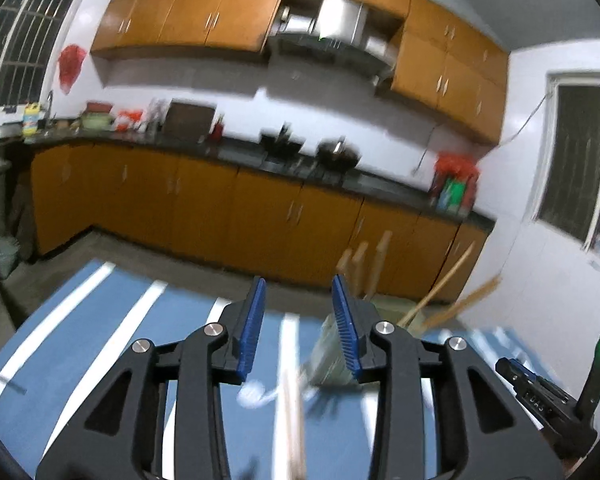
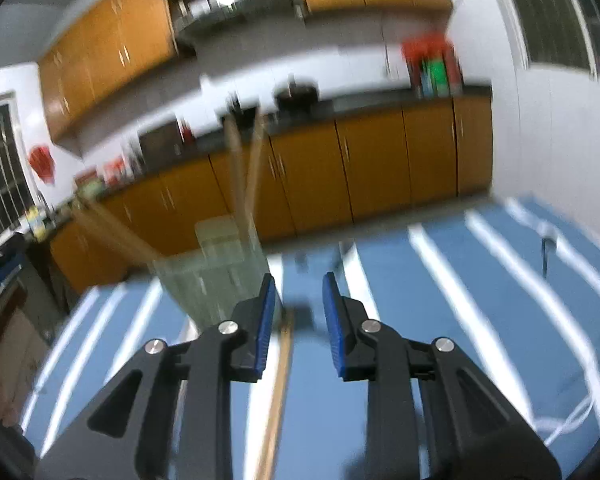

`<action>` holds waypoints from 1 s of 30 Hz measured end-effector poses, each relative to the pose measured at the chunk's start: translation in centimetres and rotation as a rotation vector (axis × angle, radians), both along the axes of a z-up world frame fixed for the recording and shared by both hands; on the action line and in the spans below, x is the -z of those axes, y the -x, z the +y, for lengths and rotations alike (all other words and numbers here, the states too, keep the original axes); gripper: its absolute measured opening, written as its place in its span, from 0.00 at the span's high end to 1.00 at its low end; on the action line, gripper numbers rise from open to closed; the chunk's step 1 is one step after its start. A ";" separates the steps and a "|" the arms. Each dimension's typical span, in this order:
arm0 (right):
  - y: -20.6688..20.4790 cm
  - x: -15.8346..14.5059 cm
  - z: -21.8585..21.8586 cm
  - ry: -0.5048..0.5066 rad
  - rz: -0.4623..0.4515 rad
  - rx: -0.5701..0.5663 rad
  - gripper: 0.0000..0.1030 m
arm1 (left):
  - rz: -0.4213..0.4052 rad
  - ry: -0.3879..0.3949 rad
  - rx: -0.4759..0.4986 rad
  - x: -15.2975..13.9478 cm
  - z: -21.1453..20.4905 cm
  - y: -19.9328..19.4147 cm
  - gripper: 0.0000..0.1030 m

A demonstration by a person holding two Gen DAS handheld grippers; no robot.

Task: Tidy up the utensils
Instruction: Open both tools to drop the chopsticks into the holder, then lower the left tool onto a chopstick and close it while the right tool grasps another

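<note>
A clear glass holder (image 2: 216, 276) stands on the blue striped tablecloth (image 2: 480, 300) and holds several wooden utensils (image 2: 246, 168). In the left wrist view the holder (image 1: 332, 356) shows just behind the right finger, with wooden handles (image 1: 374, 268) sticking up. A wooden stick (image 2: 280, 396) lies on the cloth below my right gripper (image 2: 299, 292), which is open and empty. My left gripper (image 1: 299, 296) is open and empty above another wooden stick (image 1: 294, 424) on the cloth. Both views are blurred.
A white cable (image 2: 572, 416) lies on the cloth at the right. The other gripper's black body (image 1: 548, 400) shows at the lower right of the left wrist view. Orange kitchen cabinets (image 1: 220, 208) and a dark countertop stand behind the table.
</note>
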State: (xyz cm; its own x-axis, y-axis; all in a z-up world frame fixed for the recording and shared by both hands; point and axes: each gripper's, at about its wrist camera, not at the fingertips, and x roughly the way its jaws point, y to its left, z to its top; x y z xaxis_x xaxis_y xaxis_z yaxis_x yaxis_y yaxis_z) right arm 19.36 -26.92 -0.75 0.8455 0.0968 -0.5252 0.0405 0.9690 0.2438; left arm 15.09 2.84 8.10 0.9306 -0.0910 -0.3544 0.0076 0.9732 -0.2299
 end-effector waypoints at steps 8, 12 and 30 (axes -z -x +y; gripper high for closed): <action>0.2 9.2 2.8 -0.054 0.284 -0.123 0.79 | 0.285 -0.069 0.021 9.1 0.2 -0.5 0.65; 0.4 10.5 4.3 -0.050 0.323 -0.170 0.81 | 0.367 -0.085 0.051 11.9 -0.7 -0.5 0.65; 0.3 11.0 3.6 0.063 0.331 -0.083 0.92 | 0.488 -0.072 0.149 15.9 -2.7 -0.4 0.72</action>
